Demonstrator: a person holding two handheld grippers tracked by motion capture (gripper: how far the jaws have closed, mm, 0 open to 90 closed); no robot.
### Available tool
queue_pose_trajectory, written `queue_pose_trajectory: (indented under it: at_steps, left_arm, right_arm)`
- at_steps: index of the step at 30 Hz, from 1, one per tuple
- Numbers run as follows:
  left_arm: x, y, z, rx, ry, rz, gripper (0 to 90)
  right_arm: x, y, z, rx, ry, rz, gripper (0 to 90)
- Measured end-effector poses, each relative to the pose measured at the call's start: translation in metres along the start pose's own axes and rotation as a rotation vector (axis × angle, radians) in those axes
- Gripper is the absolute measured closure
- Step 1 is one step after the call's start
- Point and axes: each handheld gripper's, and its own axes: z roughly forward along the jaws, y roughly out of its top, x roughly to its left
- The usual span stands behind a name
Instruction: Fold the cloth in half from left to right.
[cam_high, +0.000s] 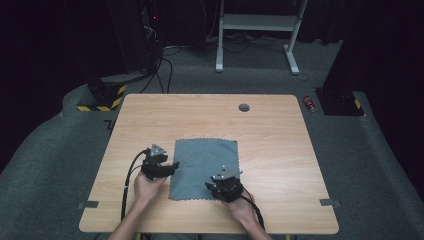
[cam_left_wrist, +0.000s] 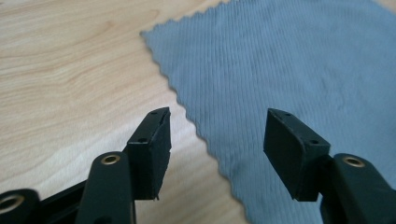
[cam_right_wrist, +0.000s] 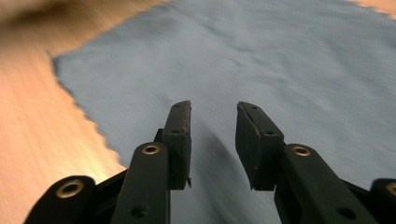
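The left claw (cam_left_wrist: 217, 154) is gaping wide over the grey cloth's (cam_left_wrist: 289, 70) scalloped edge, gripping nothing. The right claw (cam_right_wrist: 213, 140) is hovering part-open above the cloth on the counter (cam_high: 280, 125), empty.

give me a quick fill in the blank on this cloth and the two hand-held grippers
1. The cloth lying flat on the wooden table is ____ in colour.
2. The left hand-held gripper is at the cloth's ____ edge in the high view.
3. The right hand-held gripper has its jaws apart with ____ held between them.
4. The cloth's edges are cut in a ____ pattern.

Missing words: grey; left; nothing; zigzag
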Motion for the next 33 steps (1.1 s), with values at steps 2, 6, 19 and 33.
queue_pose_trajectory:
  at_steps: [2, 6, 19, 33]
  left_arm:
    - [0.002, 0.004, 0.003, -0.008, 0.015, 0.012, 42.0]
    - [0.005, 0.015, 0.009, 0.009, 0.025, 0.018, 41.1]
    - [0.021, 0.036, 0.020, 0.001, 0.029, -0.051, 40.1]
    - [0.031, 0.044, 0.034, -0.003, 0.050, -0.086, 41.7]
  right_arm:
    - [0.006, 0.004, 0.003, 0.000, 0.013, -0.018, 67.8]
    - [0.019, 0.011, 0.009, -0.011, 0.044, -0.043, 69.6]
    - [0.068, 0.037, 0.045, 0.004, 0.138, -0.175, 73.8]
    - [0.093, 0.039, 0.064, 0.033, 0.154, -0.239, 73.3]
